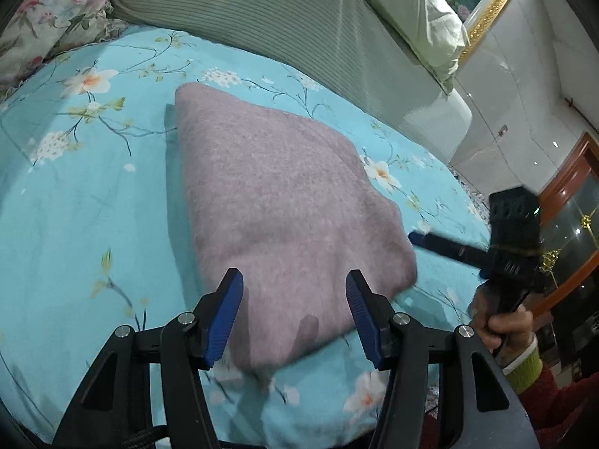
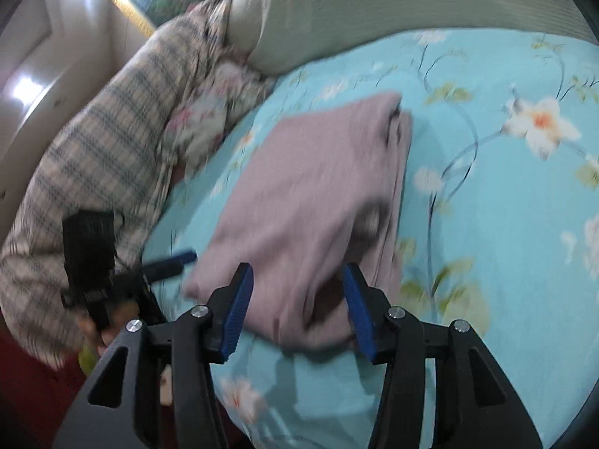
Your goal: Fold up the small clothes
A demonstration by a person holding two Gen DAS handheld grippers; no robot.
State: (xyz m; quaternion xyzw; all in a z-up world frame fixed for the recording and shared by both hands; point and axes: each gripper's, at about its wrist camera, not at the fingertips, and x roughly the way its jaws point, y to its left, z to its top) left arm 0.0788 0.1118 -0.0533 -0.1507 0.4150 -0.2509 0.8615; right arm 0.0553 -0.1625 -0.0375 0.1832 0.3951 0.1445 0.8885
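Note:
A mauve knitted garment (image 1: 284,194) lies folded in a flat bundle on the turquoise flowered bedsheet (image 1: 86,202). My left gripper (image 1: 294,278) stands open just over the bundle's near edge, its blue pads (image 1: 224,310) clear of the cloth. My right gripper (image 1: 417,237) shows at the bundle's right corner, held by a hand (image 1: 503,327). In the right wrist view the garment (image 2: 299,194) shows stacked layers along its right side. There my right gripper (image 2: 297,271) is open above its near corner, and my left gripper (image 2: 187,256) sits at its left edge.
A pale green ribbed bolster (image 1: 284,15) and a cushion (image 1: 408,11) line the far side of the bed. A flowered pillow (image 1: 48,18) lies at the far left, and a checked cloth (image 2: 108,138) is heaped beside it. A wooden cabinet (image 1: 572,194) stands at the right.

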